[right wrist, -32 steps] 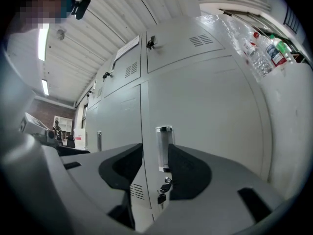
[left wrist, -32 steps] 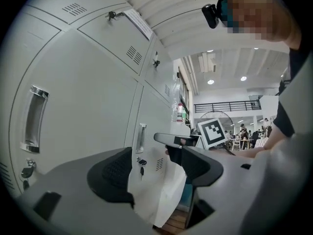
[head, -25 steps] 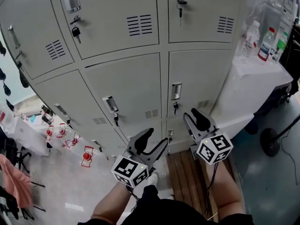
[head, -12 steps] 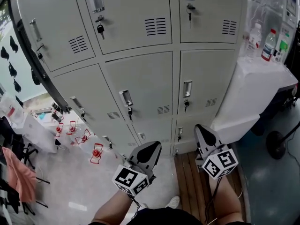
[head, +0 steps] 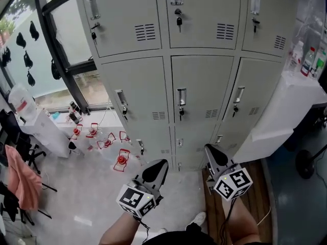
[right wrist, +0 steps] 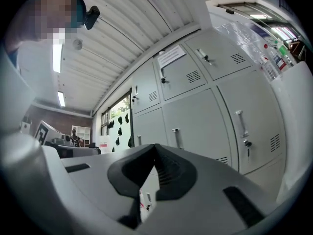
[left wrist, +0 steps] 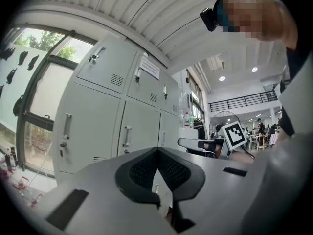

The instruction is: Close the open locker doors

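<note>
The left gripper (head: pixel 159 165) and right gripper (head: pixel 210 151) hang with jaws pressed together, empty, above a pale grey floor (head: pixel 92 188). Ahead, every visible door of the grey metal lockers (head: pixel 199 86) sits flush. Only the gripper views show a white paper notice (right wrist: pixel 169 56) on an upper door. Only the head view shows a dark-framed window (head: pixel 56 60) at far left.

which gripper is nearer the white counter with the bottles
Right. The right gripper is left of the white counter; the left gripper is farther left.
</note>
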